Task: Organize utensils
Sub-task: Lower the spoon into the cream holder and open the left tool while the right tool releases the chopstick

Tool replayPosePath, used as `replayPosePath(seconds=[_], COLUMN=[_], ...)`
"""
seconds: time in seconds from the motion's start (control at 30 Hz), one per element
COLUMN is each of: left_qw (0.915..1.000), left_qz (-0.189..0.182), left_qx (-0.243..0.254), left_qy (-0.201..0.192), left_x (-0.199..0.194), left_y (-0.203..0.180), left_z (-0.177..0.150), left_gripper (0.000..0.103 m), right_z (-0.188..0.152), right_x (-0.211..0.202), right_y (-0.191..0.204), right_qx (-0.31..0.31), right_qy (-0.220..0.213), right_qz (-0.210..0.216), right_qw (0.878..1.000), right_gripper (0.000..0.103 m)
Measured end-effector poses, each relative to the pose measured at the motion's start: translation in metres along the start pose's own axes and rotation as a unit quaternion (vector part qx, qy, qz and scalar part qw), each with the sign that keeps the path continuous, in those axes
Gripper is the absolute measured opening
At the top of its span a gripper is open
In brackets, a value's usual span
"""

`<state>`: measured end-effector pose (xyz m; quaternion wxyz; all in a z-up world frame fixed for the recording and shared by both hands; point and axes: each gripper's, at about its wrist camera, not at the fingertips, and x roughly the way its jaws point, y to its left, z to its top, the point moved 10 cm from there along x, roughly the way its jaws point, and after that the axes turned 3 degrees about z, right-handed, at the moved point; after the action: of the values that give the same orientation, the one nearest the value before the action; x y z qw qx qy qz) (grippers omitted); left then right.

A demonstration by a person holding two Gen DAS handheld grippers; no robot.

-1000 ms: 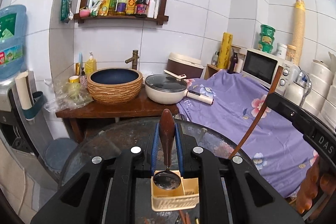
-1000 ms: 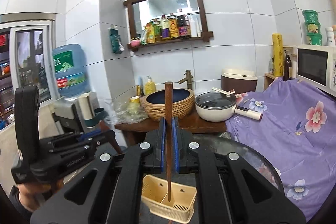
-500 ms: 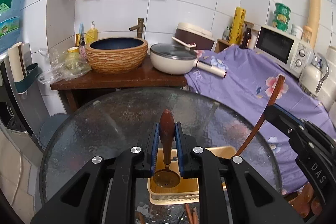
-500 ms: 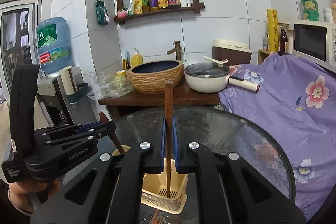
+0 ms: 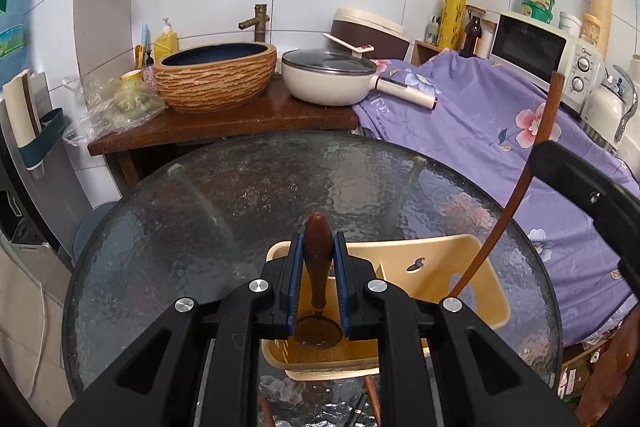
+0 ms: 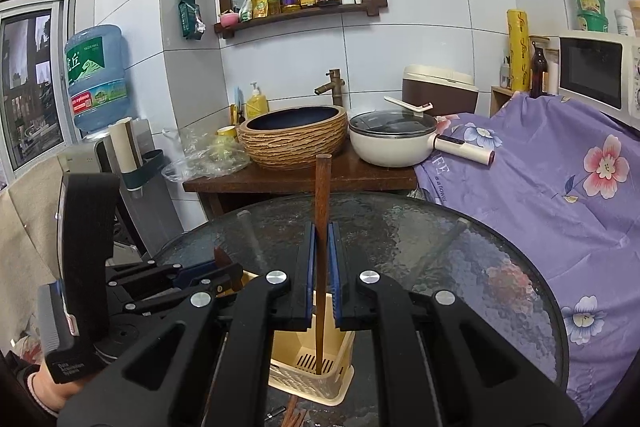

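Observation:
A cream plastic utensil holder (image 5: 440, 267) (image 6: 312, 383) stands on the round glass table (image 5: 240, 195). My left gripper (image 5: 318, 241) is shut on the brown wooden handle of a spoon (image 5: 318, 333), whose metal bowl hangs down inside the holder. My right gripper (image 6: 322, 229) is shut on a long brown wooden chopstick (image 6: 322, 195), and its lower end reaches the holder's slotted bottom. The left wrist view shows that chopstick (image 5: 516, 203) slanting into the holder from the right. In the right wrist view the left gripper (image 6: 236, 271) is low on the left.
More chopsticks (image 5: 372, 399) lie on the glass in front of the holder. Behind the table a wooden counter carries a woven basin (image 5: 216, 79) and a white pan (image 5: 332, 79). A purple flowered cloth (image 5: 480, 131) covers the right side. A water dispenser (image 6: 96, 79) stands left.
Both grippers have come down toward the table with their utensils. The spoon's bowl and the chopstick's lower end now sit deeper inside the holder.

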<state>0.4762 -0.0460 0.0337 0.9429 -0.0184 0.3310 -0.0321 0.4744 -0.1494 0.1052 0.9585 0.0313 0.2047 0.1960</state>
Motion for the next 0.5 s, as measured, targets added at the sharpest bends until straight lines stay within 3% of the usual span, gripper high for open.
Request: replayPosePath(seconds=[0.33,0.4,0.47,0.5], left_qw=[0.9999,0.9999,0.9996,0.9992], left_qz=[-0.009,-0.009,-0.015,-0.018], left_qx=[0.000,0.002,-0.002,-0.006], left_qy=[0.005,-0.007,-0.025,-0.035], left_x=[0.007,0.001,-0.012,-0.020], left_y=[0.002,0.002,0.003,0.004], left_z=[-0.005,-0.002,0.003,0.005], left_gripper=[0.018,0.033,0.057,0.059], right_z=[-0.010,-0.010,-0.010,-0.010], right_x=[0.011,0.009,0.008,0.005], right_y=[-0.006,-0.006,-0.005,-0.004], right_qx=[0.009,0.008,0.003,-0.001], right_qy=[0.013,0.007,0.004,0.000], right_qz=[-0.009,-0.009,-0.009,-0.012], right_qw=[1.000,1.000,1.000,1.000], right_gripper=[0.007,0.007,0.010,0.016])
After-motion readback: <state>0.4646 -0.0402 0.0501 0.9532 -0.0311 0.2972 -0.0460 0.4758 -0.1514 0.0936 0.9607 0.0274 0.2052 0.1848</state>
